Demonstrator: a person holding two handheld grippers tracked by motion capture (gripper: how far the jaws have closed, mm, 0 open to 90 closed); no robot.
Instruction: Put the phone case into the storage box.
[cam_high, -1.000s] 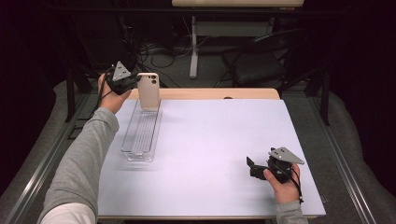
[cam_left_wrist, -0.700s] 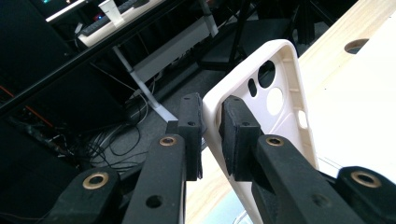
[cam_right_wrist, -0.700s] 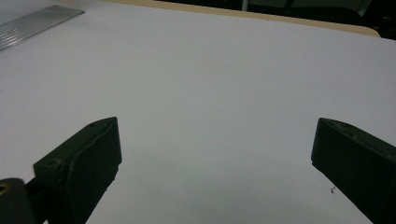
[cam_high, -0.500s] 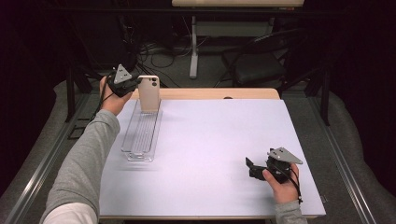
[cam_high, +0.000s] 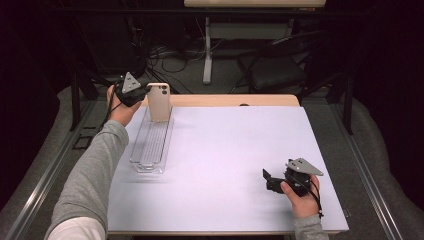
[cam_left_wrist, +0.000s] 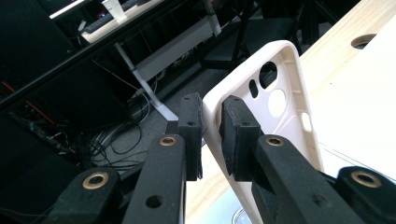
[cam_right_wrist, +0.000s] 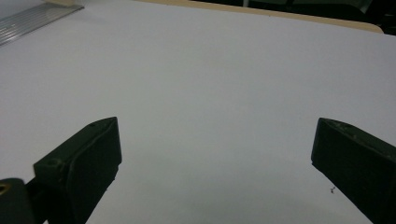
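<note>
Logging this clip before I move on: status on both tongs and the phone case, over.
Left tongs shut on phone case, upright above clear tray. Right tongs open, empty, over the white mat. Nothing in the way.

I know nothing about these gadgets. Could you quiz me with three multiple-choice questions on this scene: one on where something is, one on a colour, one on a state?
1. Where is the phone case?
A. flat at the table's middle
B. upright at the far end of the clear tray
C. under the right gripper

2. What colour is the phone case?
A. cream
B. red
C. blue

3. How is the left gripper?
A. wide open
B. lying loose on the table
C. shut on the phone case's edge

Answers:
1 B, the high view shows it standing there.
2 A, it looks pale cream in the high and left gripper views.
3 C, the left gripper view shows the jaws pinching its rim.
</note>
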